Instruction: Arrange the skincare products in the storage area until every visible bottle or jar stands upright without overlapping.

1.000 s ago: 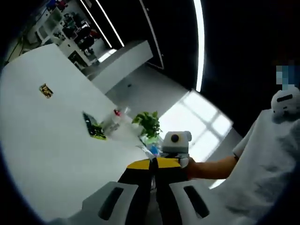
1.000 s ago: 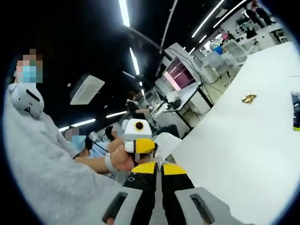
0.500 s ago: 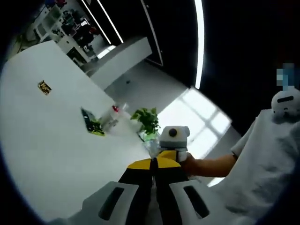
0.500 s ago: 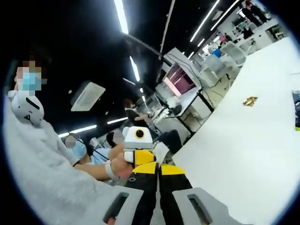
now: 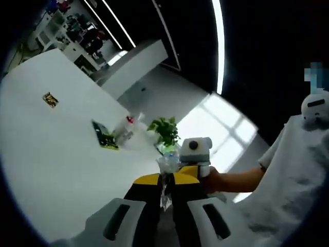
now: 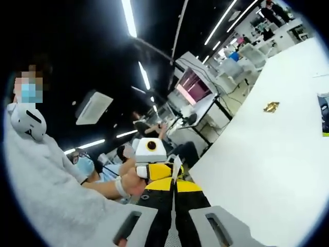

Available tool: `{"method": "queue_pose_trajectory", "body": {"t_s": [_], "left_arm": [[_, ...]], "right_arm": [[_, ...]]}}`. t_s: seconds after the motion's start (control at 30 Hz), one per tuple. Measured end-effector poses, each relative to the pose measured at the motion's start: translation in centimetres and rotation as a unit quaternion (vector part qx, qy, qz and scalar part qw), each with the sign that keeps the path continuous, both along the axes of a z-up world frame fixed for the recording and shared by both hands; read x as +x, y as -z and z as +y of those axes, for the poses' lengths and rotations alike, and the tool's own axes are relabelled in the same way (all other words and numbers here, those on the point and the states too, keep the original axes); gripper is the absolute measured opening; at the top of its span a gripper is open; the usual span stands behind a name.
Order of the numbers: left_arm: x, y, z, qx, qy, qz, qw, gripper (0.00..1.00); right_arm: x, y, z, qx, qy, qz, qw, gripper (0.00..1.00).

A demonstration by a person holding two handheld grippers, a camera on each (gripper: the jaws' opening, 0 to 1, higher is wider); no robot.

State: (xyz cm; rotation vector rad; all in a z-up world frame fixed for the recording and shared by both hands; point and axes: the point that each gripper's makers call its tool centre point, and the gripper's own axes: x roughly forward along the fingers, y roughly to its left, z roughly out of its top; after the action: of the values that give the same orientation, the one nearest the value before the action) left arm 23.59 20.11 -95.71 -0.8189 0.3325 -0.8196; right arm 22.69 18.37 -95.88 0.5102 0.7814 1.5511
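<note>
Far out on the white tabletop point(image 5: 56, 154), a small cluster: a clear bottle point(image 5: 125, 131) with a red cap lying tilted, a dark green packet point(image 5: 105, 136) flat just beside it, a leafy plant point(image 5: 165, 133) near the table's edge. Contents of the bottle too small to tell. Well apart from these, a small gold wrapper point(image 5: 50, 99) lying alone – seen too in the right gripper view point(image 6: 271, 107), with the packet's edge point(image 6: 324, 119) at the far right.

Left gripper point(image 5: 164, 191) closed or nearly so, jaws side by side with a thin crumpled clear scrap point(image 5: 165, 180) standing in the slit between them; whether pinched, cannot tell. Right gripper point(image 6: 174, 191) likewise drawn together, jaws almost touching, nothing seen held.

Both raised off the tabletop and pointing toward each other – bottle cluster well ahead and left of the left gripper, untouched. A hand point(image 5: 212, 180) holding the right gripper shows beyond the left jaws; a hand point(image 6: 129, 183) holding the left gripper shows beyond the right jaws.
</note>
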Motion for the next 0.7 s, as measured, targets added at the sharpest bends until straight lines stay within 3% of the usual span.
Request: {"method": "queue_pose_trajectory", "body": {"t_s": [0.17,0.27,0.57,0.7], "left_arm": [[0.1,0.1,0.3,-0.001,-0.007,0.007,1.0,0.0],[0.1,-0.1,0.5,-0.007,-0.011,0.003,0.9999,0.0],[0.2,0.3,0.4,0.009,-0.013,0.006,0.9999,0.0],[0.3,0.8,0.2,0.022,-0.013,0.012,0.9996,0.0]], "right_arm": [[-0.1,0.3,0.2,-0.001,0.001,-0.003,1.0,0.0],[-0.3,0.5,0.6,-0.003,0.001,0.005,1.0,0.06],[-0.3,1.0,1.2,-0.02,0.004,-0.017,0.9996,0.0],[0.1,1.5,1.0,-0.031,0.015,0.01,0.9993,0.0]]}}
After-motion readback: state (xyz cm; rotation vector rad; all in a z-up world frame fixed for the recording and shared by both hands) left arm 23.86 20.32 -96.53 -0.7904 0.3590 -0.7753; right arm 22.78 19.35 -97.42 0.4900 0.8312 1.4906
